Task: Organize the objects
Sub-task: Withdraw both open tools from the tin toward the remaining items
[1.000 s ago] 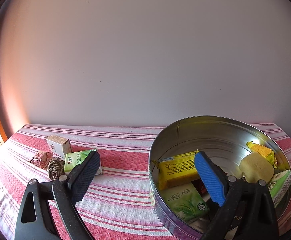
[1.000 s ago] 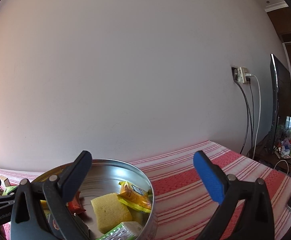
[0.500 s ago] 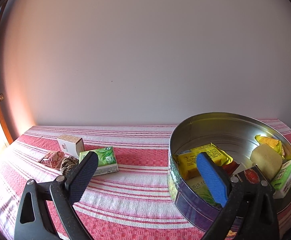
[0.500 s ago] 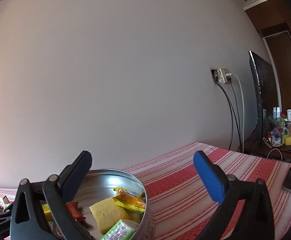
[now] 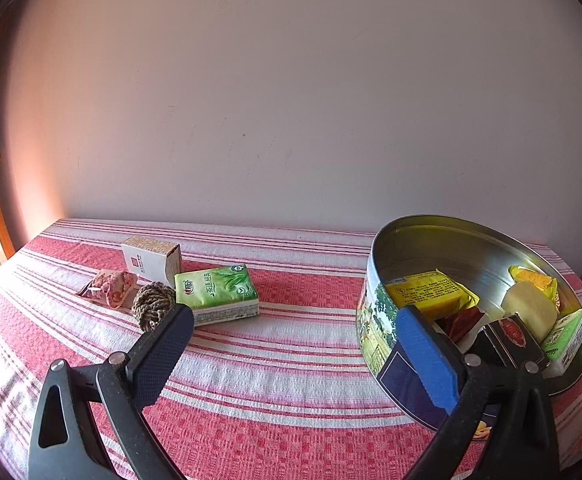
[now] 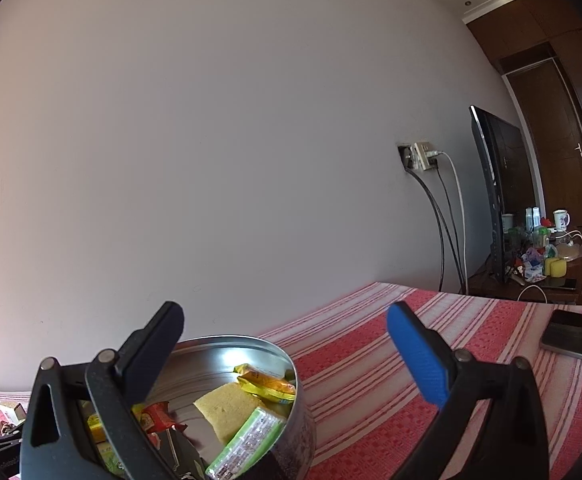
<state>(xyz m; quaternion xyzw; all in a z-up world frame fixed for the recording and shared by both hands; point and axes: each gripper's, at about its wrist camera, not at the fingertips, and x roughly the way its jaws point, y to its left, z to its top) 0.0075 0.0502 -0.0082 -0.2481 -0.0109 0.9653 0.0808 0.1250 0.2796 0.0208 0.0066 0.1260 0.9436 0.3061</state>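
Your table (image 5: pixel 291 360) is covered by a red and white striped cloth (image 5: pixel 311 288) that runs back to the wall. Toward the left rear of it you have four loose things close together: a small white box (image 5: pixel 151 260) standing furthest back, a pink wrapped snack (image 5: pixel 111 287) just in front and left of it, a knotted rope ball (image 5: pixel 153 305) beside the snack, and a green tissue pack (image 5: pixel 215 292) lying flat, just right of the ball. Well apart on the right sits a round metal tin (image 5: pixel 375 320), open at the top. In the right wrist view, a dark phone (image 6: pixel 577 336) lies flat on the cloth near the table's far right edge.
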